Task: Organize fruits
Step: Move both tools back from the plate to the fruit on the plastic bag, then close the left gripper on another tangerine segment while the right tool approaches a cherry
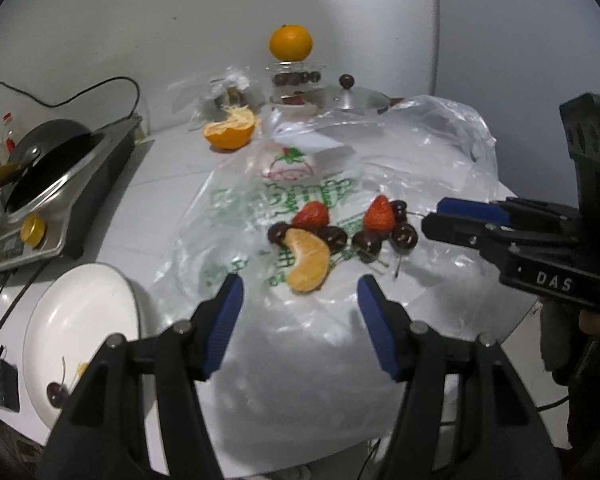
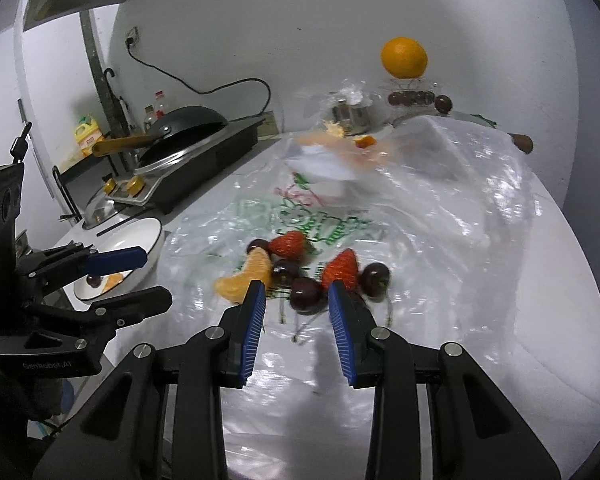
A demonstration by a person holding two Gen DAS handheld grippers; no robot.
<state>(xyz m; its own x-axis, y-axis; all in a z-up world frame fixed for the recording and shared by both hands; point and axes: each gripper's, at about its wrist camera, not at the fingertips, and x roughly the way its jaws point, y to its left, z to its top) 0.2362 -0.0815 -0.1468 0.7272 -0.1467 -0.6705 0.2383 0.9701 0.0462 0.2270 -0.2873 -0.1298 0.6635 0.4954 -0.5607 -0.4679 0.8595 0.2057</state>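
On the worktop, right in the middle of that crinkly plastic bag, most of the fruit is still sitting in a loose pile, so you're looking at an early stage here, I'd say. In the pile I'm counting an orange segment, two strawberries and a handful of dark cherries, all touching or just beside each other.

Over on your left, the white plate is only holding one cherry plus a bit of something orange near it, maybe another segment, hard to tell. So that's what's looking sorted so far, if the plate is where things are going.

Your left tongs are standing spread with nothing between them, hovering just short of the orange segment. Your right tongs are standing partly apart too, empty, and they're lining up on a cherry at the near edge of the pile, pads not pressing on it as far as I can see.

At the back, a whole orange is perching on a clear container with more cherries inside, and a half-peeled orange is lying beside it. Whether those count as done, I can't say.

Basically you're still facing nearly the whole pile.
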